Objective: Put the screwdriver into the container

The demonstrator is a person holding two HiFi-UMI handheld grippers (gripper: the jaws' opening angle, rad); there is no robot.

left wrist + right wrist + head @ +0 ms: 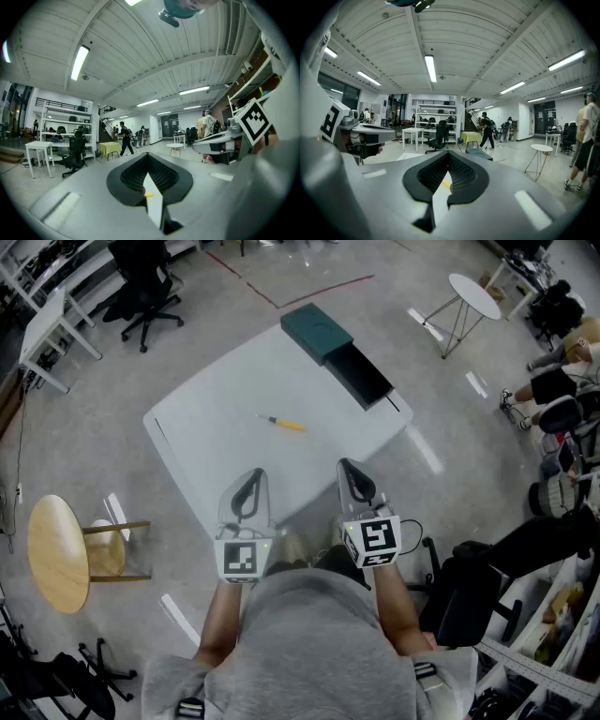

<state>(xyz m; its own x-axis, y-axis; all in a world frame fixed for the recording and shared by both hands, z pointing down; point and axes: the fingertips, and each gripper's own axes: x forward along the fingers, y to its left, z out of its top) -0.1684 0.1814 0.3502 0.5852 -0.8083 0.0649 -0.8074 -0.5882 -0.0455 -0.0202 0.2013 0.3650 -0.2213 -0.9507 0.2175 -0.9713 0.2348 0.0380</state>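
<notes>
A screwdriver (284, 423) with a yellow handle lies near the middle of the pale grey table (216, 442). At the table's far corner stands the container: a black open box (364, 374) with a dark green part (317, 330) resting at its far end. My left gripper (254, 474) and right gripper (346, 465) hover side by side over the table's near edge, both shut and empty, well short of the screwdriver. In the left gripper view the yellow handle (148, 194) shows through the gap below the joined tips of the left gripper (147, 154). The right gripper (449, 153) frames the screwdriver (446, 184) likewise.
A round wooden stool (58, 554) stands at the left of the table. A black office chair (145, 287) and white desks are at the far left, a small round white table (473, 294) at the far right. Seated people and a black chair (469, 592) are on the right.
</notes>
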